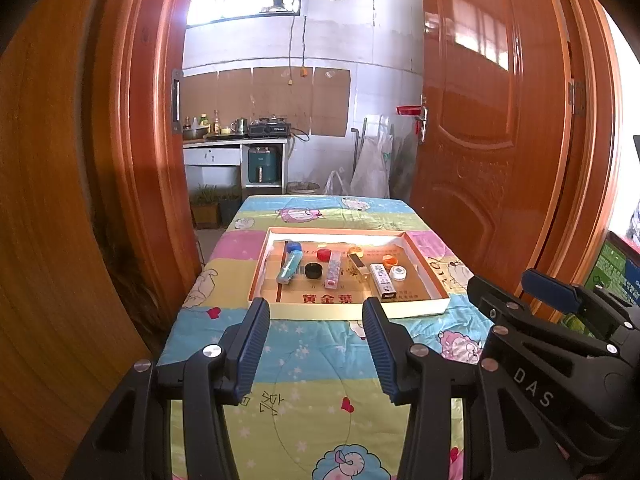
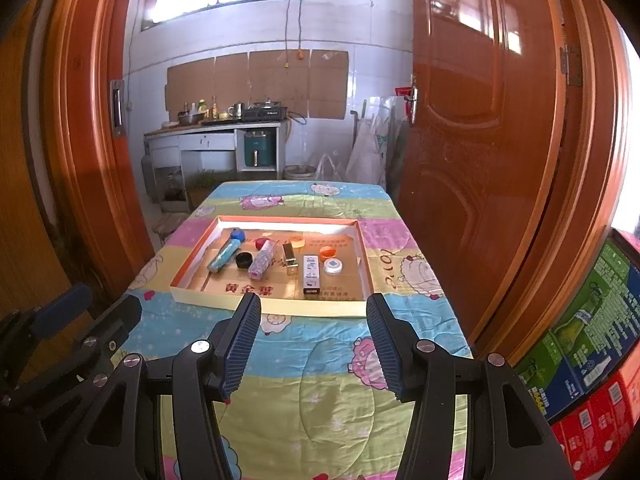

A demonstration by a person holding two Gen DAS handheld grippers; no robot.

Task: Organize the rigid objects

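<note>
A shallow cardboard tray [image 1: 348,310] [image 2: 276,307] lies on the quilt-covered table. In it lie a teal tube [image 1: 289,267] [image 2: 224,256], a black cap [image 1: 313,270] [image 2: 244,259], a red cap [image 1: 323,255] [image 2: 262,243], a clear patterned tube [image 1: 333,270] [image 2: 262,265], a gold lighter [image 1: 357,267] [image 2: 290,258], a white box [image 1: 382,281] [image 2: 311,274], a white round tin [image 1: 398,273] [image 2: 333,266] and orange caps [image 1: 388,259] [image 2: 327,251]. My left gripper [image 1: 316,344] is open and empty, short of the tray's near edge. My right gripper [image 2: 314,344] is open and empty, also short of the tray; it shows in the left wrist view [image 1: 552,320].
The table carries a colourful cartoon quilt [image 1: 312,380] [image 2: 320,392]. Wooden doors [image 1: 500,140] [image 2: 500,140] stand at both sides. A kitchen counter [image 1: 236,140] is beyond the table. Stacked printed cartons [image 2: 592,340] stand at the right.
</note>
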